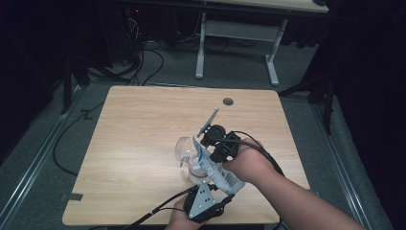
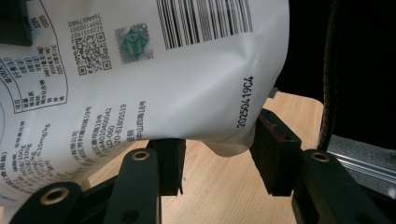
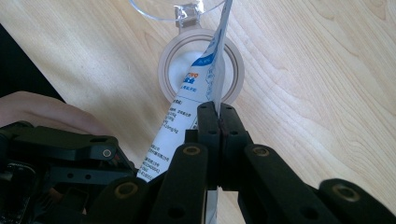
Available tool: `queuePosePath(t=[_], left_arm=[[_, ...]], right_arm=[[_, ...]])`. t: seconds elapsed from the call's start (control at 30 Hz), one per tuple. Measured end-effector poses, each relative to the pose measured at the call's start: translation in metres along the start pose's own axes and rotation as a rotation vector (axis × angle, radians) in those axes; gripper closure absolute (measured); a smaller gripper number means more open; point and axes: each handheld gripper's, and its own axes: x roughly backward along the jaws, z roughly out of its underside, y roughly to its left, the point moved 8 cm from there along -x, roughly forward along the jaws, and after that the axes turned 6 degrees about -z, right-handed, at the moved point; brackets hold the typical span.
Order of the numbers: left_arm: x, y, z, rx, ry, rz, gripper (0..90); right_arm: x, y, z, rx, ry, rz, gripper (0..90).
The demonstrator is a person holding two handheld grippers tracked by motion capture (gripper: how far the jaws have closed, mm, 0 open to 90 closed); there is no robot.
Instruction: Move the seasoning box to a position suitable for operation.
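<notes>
Your right claw is clamped on the white pouch, tipped over the open jar just beyond it; your left claw, jaws apart, straddles its bottom corner; pouring looks underway, not finished.

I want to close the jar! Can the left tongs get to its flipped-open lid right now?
Probably not yet. The left tongs have their jaws around the bottom of the white pouch, which hangs between them and the clear lid beyond the jar. The right tongs pinch the pouch too.
</notes>
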Motion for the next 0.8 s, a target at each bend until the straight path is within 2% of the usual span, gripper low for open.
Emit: queuePosePath(t=[0.8], left_arm=[[-0.0013,0.0005,-0.0036,-0.008,-0.007,-0.002,58.3]], right_arm=[[0.0036,-0.0017,0.0005,0.003,-0.015,-0.009,89.9]])
